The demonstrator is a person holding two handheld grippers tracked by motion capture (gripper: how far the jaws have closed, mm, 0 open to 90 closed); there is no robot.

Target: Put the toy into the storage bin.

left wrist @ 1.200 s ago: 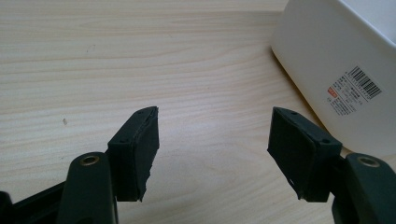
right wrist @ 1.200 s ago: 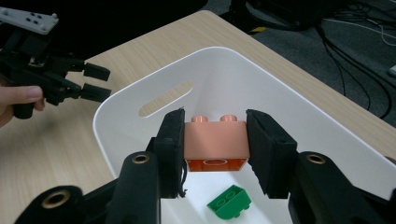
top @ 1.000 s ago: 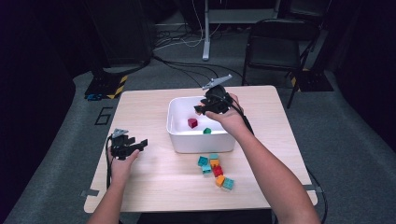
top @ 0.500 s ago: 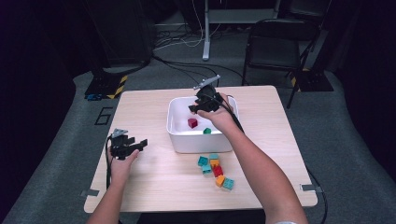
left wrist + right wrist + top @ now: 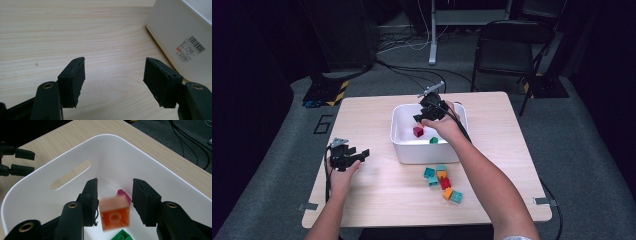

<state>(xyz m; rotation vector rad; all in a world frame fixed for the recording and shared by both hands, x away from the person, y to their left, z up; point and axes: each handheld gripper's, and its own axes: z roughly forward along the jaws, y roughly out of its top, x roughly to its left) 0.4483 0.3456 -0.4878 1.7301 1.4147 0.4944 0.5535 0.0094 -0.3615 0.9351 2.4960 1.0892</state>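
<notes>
Dark carpet, loose cables and a black folding chair (image 5: 507, 47) ringed the pale wooden desk (image 5: 377, 192) in the high view. My right gripper (image 5: 424, 116) hung over the white bin (image 5: 404, 150) near the desk's far edge, where a red brick (image 5: 418, 131) and a green brick (image 5: 433, 140) already lay. Five or so bricks (image 5: 442, 182) waited toward the near edge, so I judged the sorting under half done. My left gripper (image 5: 361, 154) rested idle by the left edge.

From the left gripper view, its jaws stood wide over bare wood beside the bin's wall.

From the right gripper view, my jaws had just been opening, and the orange brick (image 5: 115, 216), blurred, hung loose between them above the bin.
</notes>
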